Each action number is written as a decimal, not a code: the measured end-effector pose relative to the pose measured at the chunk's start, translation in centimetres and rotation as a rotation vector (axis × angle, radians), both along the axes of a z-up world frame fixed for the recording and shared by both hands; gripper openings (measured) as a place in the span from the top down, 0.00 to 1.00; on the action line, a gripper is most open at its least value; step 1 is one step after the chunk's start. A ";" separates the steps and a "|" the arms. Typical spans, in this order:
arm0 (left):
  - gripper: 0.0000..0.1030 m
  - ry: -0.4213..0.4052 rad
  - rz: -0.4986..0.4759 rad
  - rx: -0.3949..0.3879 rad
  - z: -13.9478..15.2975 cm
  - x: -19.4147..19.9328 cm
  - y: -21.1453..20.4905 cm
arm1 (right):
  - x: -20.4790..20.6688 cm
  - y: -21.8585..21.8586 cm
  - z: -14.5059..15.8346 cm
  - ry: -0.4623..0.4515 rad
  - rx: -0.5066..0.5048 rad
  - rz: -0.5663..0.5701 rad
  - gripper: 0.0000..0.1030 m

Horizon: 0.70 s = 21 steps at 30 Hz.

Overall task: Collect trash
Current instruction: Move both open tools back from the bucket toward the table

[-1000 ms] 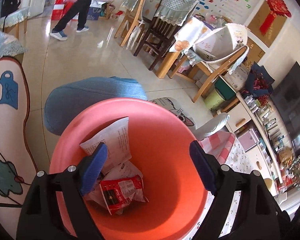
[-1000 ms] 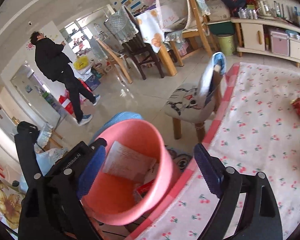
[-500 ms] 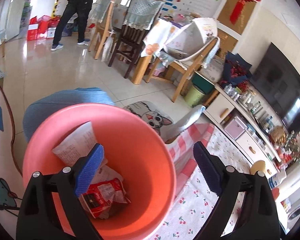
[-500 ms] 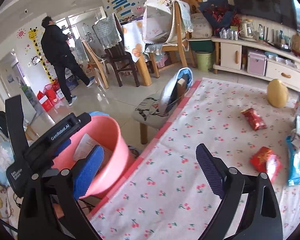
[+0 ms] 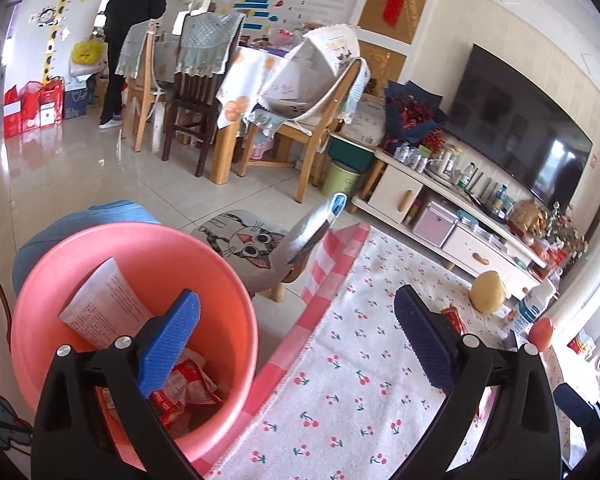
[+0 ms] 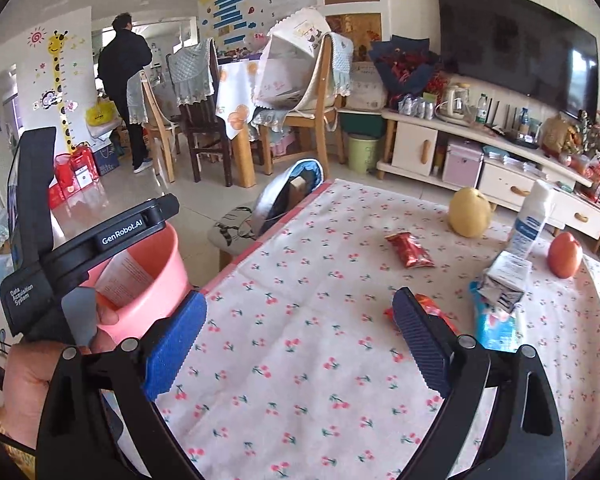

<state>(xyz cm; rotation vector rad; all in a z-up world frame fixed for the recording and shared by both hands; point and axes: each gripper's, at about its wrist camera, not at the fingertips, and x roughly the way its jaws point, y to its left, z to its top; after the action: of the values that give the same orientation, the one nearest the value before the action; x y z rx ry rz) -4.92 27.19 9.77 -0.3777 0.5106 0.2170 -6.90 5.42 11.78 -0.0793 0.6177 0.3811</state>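
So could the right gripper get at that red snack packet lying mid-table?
Probably yes: the right gripper is open and empty, and only bare tablecloth lies between it and the red packet.

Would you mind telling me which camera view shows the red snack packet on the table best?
The right wrist view: the red snack packet lies whole and unobstructed on the cherry-print tablecloth. In the left wrist view only a red sliver shows beside the gripper's finger.

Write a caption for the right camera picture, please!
Open right gripper over the cherry tablecloth, red wrappers waiting.
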 end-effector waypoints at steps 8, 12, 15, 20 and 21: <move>0.04 0.009 -0.069 0.066 -0.2 0.0 -3.7 | -2.2 -3.4 0.0 -0.055 -0.019 -0.047 0.09; 0.04 0.012 -0.098 0.104 -0.2 0.0 -5.4 | -2.7 -5.1 -0.2 -0.057 -0.008 -0.070 0.09; 0.04 0.017 -0.114 0.124 -0.3 -0.2 -6.5 | -2.9 -6.3 -0.3 -0.058 0.009 -0.085 0.09; 0.04 0.031 -0.147 0.162 -0.5 -0.4 -8.3 | -3.3 -8.1 -0.4 -0.067 0.038 -0.100 0.09; 0.04 0.030 -0.155 0.172 -0.5 -0.6 -8.7 | -3.3 -8.4 -0.4 -0.069 0.043 -0.101 0.09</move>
<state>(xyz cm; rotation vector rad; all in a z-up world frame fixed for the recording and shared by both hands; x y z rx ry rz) -5.53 18.53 9.28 -0.1666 0.5442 0.1153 -10.23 -2.99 11.42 -0.0198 0.5425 0.2922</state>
